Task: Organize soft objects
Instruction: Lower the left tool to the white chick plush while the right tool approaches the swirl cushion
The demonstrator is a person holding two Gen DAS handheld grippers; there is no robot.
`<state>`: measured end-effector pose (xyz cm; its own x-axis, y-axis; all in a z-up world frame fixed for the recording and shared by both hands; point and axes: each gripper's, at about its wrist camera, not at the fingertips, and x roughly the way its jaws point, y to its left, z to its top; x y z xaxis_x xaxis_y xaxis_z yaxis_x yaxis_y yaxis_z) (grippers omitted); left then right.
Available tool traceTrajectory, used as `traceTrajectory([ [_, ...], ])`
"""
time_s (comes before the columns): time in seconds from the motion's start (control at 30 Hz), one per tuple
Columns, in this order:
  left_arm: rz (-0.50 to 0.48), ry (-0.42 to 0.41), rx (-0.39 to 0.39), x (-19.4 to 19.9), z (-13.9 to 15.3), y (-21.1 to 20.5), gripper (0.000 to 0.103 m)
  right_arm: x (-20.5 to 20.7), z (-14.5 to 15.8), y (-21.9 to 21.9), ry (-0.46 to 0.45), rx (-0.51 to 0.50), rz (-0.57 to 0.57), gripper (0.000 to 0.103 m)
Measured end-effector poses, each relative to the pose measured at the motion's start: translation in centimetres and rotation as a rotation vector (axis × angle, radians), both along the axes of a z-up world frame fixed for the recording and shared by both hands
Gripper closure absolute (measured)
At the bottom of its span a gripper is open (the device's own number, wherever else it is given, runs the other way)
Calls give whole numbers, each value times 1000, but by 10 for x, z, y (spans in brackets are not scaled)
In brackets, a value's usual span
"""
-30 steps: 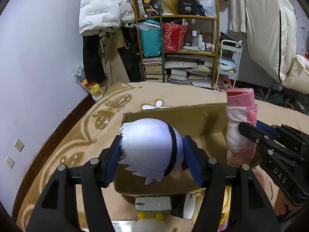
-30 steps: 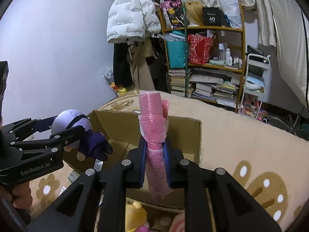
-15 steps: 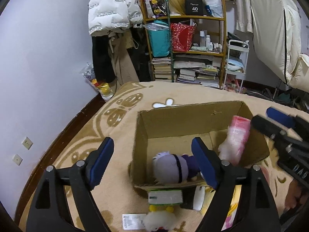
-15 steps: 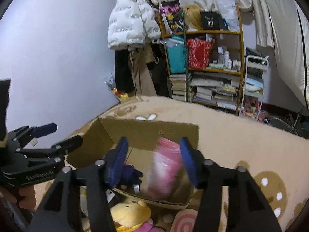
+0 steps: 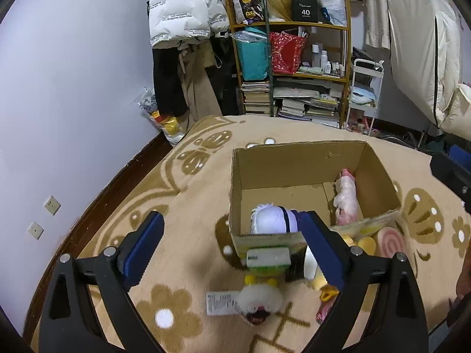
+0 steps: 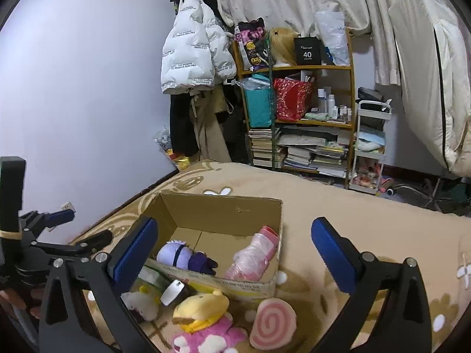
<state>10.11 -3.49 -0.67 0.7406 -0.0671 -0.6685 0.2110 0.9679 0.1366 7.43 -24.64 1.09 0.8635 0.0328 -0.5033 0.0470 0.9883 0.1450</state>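
Note:
An open cardboard box [image 5: 297, 164] [image 6: 223, 209] stands on the patterned rug. Inside it lie a white-haired plush doll [image 5: 272, 219] [image 6: 176, 254] at the near left and a pink wrapped soft roll [image 5: 346, 197] [image 6: 256, 256] at the right. My left gripper [image 5: 232, 248] is open and empty, above the box's near wall. My right gripper [image 6: 235, 260] is open and empty, above and in front of the box. On the rug before the box lie a yellow and pink plush [image 6: 203, 320], a pink swirl cushion [image 6: 272, 323] [image 5: 390, 241] and a white fluffy plush [image 5: 259, 301] [image 6: 138, 304].
A small green and white carton [image 5: 268, 259] and a dark object [image 6: 173, 292] lean against the box front. A paper tag [image 5: 220, 303] lies on the rug. A cluttered bookshelf [image 6: 297, 111], hanging coats [image 6: 194, 58] and a white trolley [image 6: 371, 144] stand beyond the rug. The wall [image 5: 59, 103] runs along the left.
Both grippers opened and dropped their loads into the box: the doll from the left, the pink roll from the right. Both then pulled back and up from the box.

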Motion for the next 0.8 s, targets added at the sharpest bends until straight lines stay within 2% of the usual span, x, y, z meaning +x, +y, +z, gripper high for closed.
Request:
traceTrajectory([
  [0.03,4,-4,0,-3,2,1,4,-1,0,0,8,-4,-2,0],
  [0.2,23,-8,16,-17,9,7,3,-14,-4,0,34,-22,-19,0],
  [0.33,45,10,21,-22,8,13,3,-22,-7,3,49,-73,-38,0],
  [0.5,60,40,17,-24,4,18,3,-29,-12,7,75,-81,-27,0],
  [0.8,64,154,12,-18,-15,21,3,-33,-28,13,120,-75,-24,0],
])
